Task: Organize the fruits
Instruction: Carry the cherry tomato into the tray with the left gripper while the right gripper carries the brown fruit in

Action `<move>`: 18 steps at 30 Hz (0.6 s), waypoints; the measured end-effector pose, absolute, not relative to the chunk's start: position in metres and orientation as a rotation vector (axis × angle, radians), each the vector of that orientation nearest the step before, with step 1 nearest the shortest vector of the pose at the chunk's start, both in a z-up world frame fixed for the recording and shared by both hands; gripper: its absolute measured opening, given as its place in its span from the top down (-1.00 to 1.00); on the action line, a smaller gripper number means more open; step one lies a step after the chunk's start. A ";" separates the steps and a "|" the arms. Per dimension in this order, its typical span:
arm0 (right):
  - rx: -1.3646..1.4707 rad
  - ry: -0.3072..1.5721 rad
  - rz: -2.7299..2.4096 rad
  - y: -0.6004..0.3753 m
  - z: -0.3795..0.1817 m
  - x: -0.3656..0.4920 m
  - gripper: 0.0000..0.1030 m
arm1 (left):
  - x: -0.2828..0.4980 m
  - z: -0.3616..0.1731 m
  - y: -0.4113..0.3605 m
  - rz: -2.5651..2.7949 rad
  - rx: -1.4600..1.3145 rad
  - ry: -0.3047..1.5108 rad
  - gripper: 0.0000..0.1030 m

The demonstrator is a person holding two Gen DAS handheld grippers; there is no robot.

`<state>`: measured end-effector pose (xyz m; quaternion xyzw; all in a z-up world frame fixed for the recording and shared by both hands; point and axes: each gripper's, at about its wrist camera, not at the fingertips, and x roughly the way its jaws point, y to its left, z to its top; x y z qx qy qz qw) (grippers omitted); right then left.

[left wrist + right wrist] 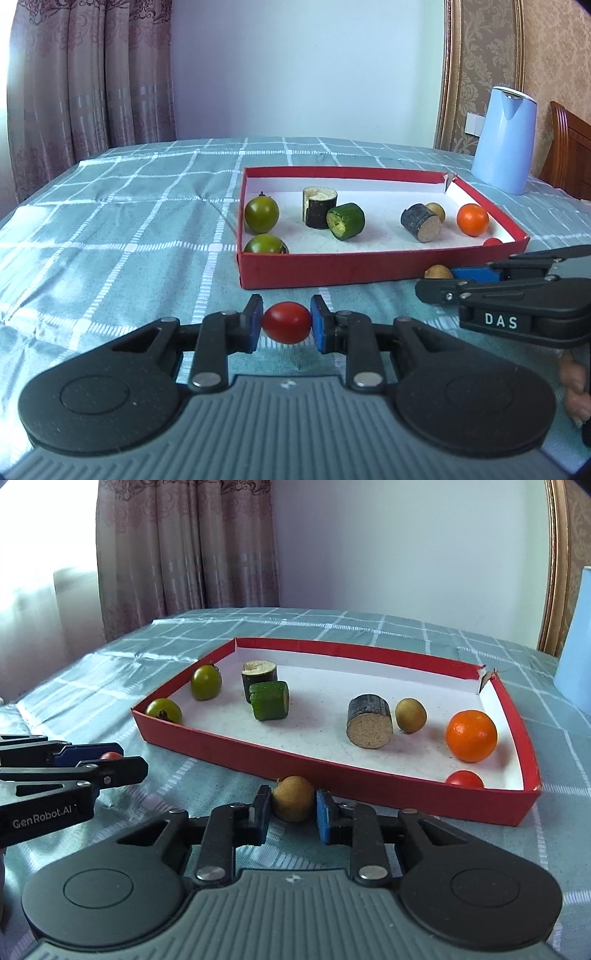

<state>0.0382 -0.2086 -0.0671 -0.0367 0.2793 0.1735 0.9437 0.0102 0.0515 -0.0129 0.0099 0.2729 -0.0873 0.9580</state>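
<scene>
Red tomato [286, 322], left-view fully visible.

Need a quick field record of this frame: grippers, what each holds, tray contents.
left gripper: shut on red tomato
right gripper: shut on brown fruit, just outside tray wall
red tray: two green tomatoes, three cut stalk pieces, one brown fruit, orange, one red tomato
surface: checked cloth
background: blue kettle

Red tray [369, 267] front wall directly ahead, blocks low straight entry. Tray centre floor bare between green cylinder [269, 700] and dark cylinder [369, 720]. Kettle [504, 142] beyond far-right corner.
</scene>
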 end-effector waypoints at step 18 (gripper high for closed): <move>-0.084 0.393 0.234 -0.238 -0.029 0.051 0.53 | 0.040 0.020 0.020 -0.190 0.070 0.499 0.51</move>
